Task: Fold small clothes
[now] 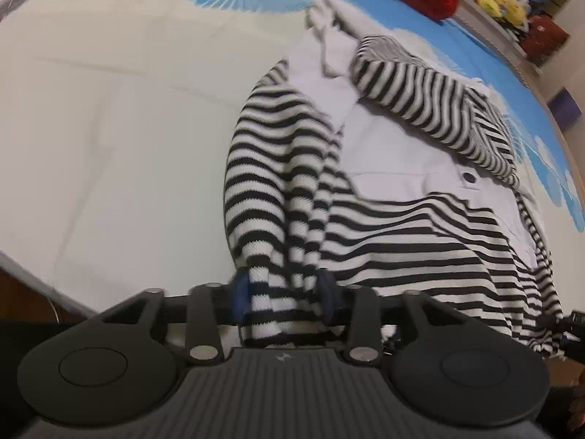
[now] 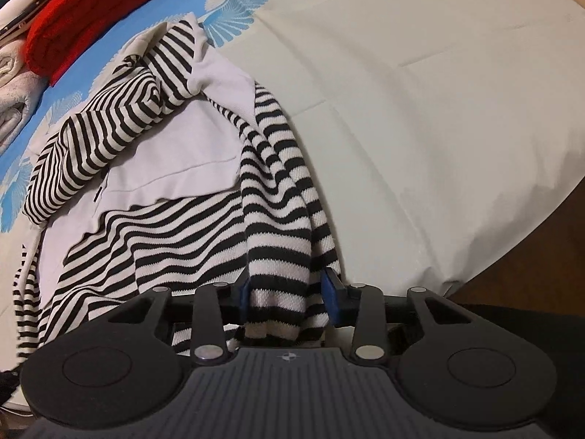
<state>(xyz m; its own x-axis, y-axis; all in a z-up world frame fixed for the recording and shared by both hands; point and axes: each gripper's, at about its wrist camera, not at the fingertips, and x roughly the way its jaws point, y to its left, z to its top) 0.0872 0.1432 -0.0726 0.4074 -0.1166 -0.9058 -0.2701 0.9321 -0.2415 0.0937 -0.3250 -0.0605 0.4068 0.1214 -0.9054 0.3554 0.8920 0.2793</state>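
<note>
Both grippers are low on the near hem of the striped sweater [image 1: 384, 248], which lies spread across the white and blue patterned bed sheet [image 1: 109, 128] with its sleeves and pale collar bunched toward the far end. The left gripper [image 1: 283, 298] has bunched striped knit between its blue fingers [image 1: 240, 298], and they look to be pinching that fold. The right gripper [image 2: 290, 298] has a thick gather of hem between its fingers [image 2: 332, 292]; the left pad sits against the cloth, but a sliver of gap shows at the right one, so I can't call that grip sealed. To do this step well, I'd say: get both pinches firm on all layers first, then lift evenly and carry the hem toward the far collar, keeping the two hands level so the fold line runs straight and the loose sleeve doesn't drag out. No containers here; only a red folded garment [image 2: 98, 14] and pale rolled towels [image 2: 14, 87] at the far edge.
</note>
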